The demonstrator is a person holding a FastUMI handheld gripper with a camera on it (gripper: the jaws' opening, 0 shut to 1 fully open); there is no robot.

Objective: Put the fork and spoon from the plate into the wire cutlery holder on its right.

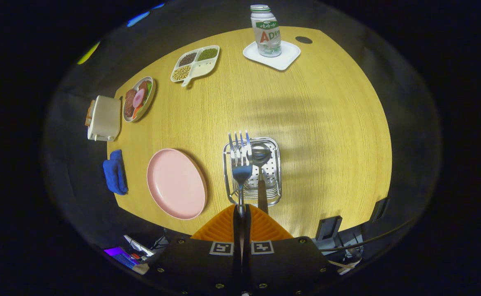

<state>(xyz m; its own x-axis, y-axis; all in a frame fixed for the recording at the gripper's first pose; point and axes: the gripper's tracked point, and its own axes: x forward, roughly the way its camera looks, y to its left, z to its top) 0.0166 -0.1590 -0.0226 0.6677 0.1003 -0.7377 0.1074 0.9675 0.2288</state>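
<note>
Yellow wood-grain tabletop [326,123] filled the booth scene, lit brightly against dark surroundings. At its near edge the gripper [241,213] had its two fingers pressed together on the handle of the fork [240,162], which stood up with its tines pointing away, held over the wire cutlery holder [274,172]. The spoon [261,158] was already in that holder, just to the right of the fork, its bowl up and its dark handle reaching down toward the fingers. Just left of the holder lay the pink plate [176,183], with no cutlery on it. Further left, at the table's edge, sat a blue cloth [115,172], and beyond it a white toaster [104,118] beside a plate of sliced food [138,98]. A white divided dish of beans and grains [194,63] lay toward the far side, and a bottle [265,31] stood on a white square tray [283,57] at the far edge, well apart from the holder.
</note>
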